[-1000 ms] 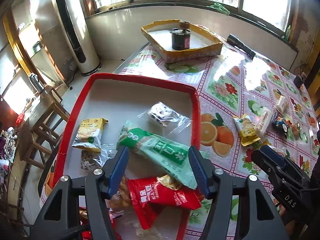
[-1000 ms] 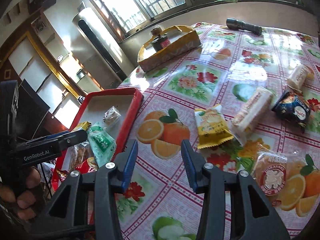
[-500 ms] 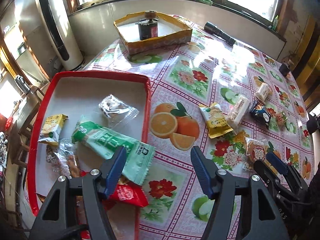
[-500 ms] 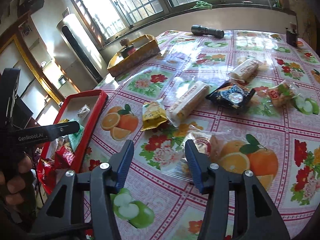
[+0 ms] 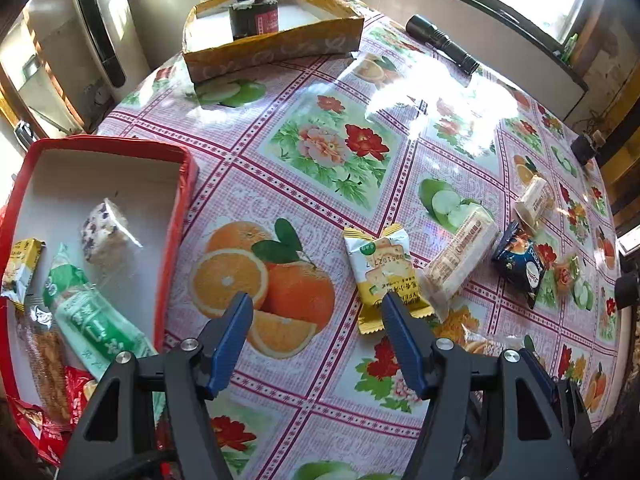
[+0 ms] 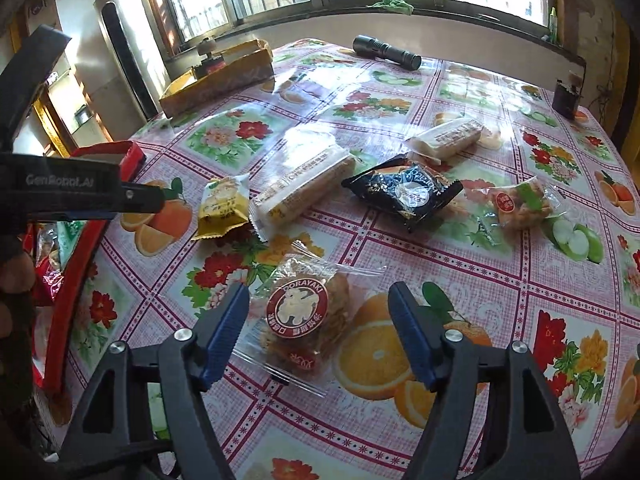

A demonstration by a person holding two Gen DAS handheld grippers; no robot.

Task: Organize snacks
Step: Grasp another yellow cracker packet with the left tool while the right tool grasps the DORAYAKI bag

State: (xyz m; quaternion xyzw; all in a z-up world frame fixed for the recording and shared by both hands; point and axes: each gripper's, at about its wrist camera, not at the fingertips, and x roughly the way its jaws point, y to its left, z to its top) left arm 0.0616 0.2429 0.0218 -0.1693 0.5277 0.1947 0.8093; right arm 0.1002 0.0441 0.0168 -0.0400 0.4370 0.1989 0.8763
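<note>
A red tray at the left holds several snacks, among them a green packet. My left gripper is open over the tablecloth, just left of a yellow cracker packet that lies on the table. My right gripper hangs above a clear dorayaki packet; its jaws are opening, and the packet lies between them untouched. Loose on the cloth are a long white bar, a dark blue packet, a second white bar and a clear packet with a red label.
A yellow cardboard box with a dark jar in it stands at the table's far end. A black flashlight lies near the far edge by the windows. A small dark object sits at the far right. A person's hand holds the left gripper.
My left gripper moved right, from over the red tray to the tablecloth near the yellow packet. My right gripper swung right onto the dorayaki packet, and its jaws widened.
</note>
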